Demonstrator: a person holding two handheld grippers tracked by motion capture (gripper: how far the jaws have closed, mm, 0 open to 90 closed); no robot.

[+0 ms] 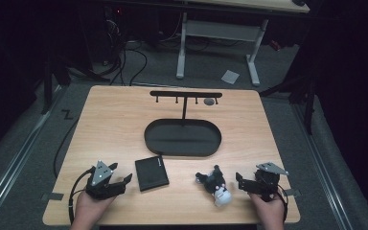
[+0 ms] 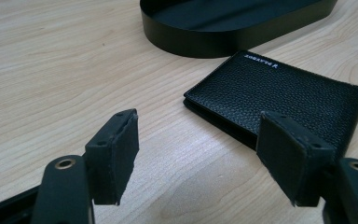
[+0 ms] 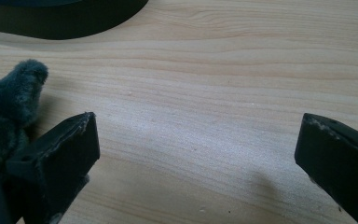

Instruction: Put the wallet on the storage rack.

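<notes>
While both tongs gape wide and hold nothing, the left tongs [image 2: 198,156] sit by the wallet [image 2: 284,95]. The right tongs [image 3: 198,161] sit by the fuzzy toy [image 3: 7,112]. Small white letters show on the wallet up close.

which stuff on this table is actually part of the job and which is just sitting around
Part of the job:
- black wallet, just ahead of the open left gripper
- dark plush toy, beside the open right gripper
- black oval tray, probably where they go

Just lying about:
- second table behind
- white scrap on the floor
- cables on the floor
</notes>
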